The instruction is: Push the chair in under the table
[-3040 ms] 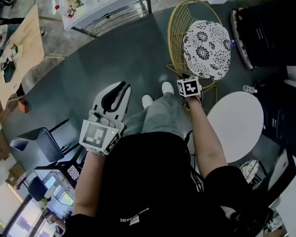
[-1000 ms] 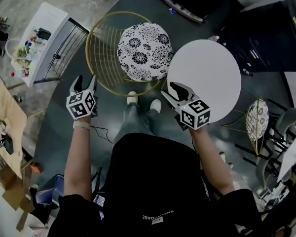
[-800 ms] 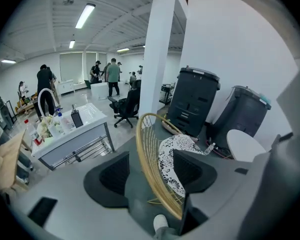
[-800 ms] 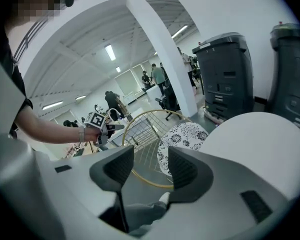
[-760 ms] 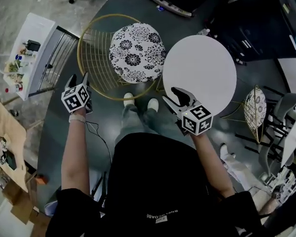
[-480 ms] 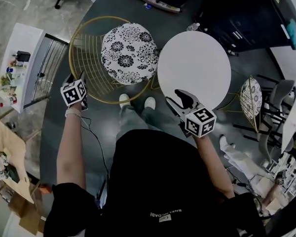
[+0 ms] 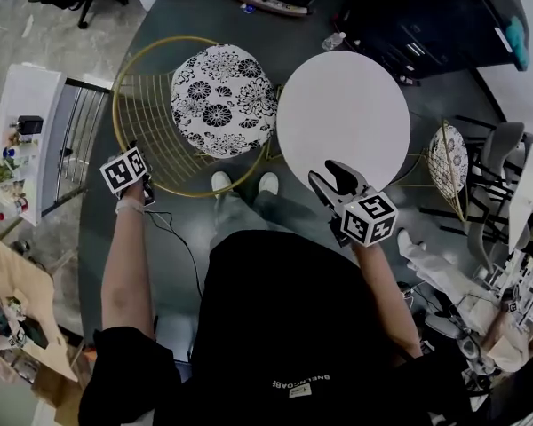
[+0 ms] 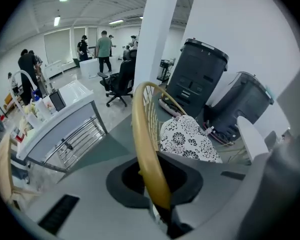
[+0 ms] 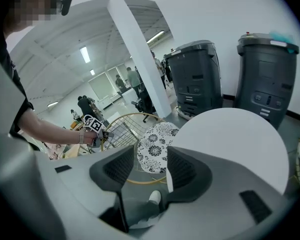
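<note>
Jaws of the left gripper (image 8: 157, 189): closing right now around the gold rim (image 8: 144, 134) of the chair (image 7: 220, 100), rim already between them and pinched from the look of it. Over on the right gripper (image 7: 333, 177), jaws wide, nothing between, hovering by the near edge of the desk (image 7: 342, 118).

Now the key line-up. Chair just beside the desk, on its left in the head view, cushion edge right up against the round top, not yet tucked under. Back hoop on the side away from the desk, seat facing it, so one straight line from rim through cushion to desk. Gripped on that outer side, well placed for a shove rightward across the head view. Left hand plainly the nearer one, right well apart from the chair.

Quick count: two grippers, one round desk, one chair in hand, plus one spare chair (image 7: 449, 162) of the same patterned kind beyond the desk on the right.
</note>
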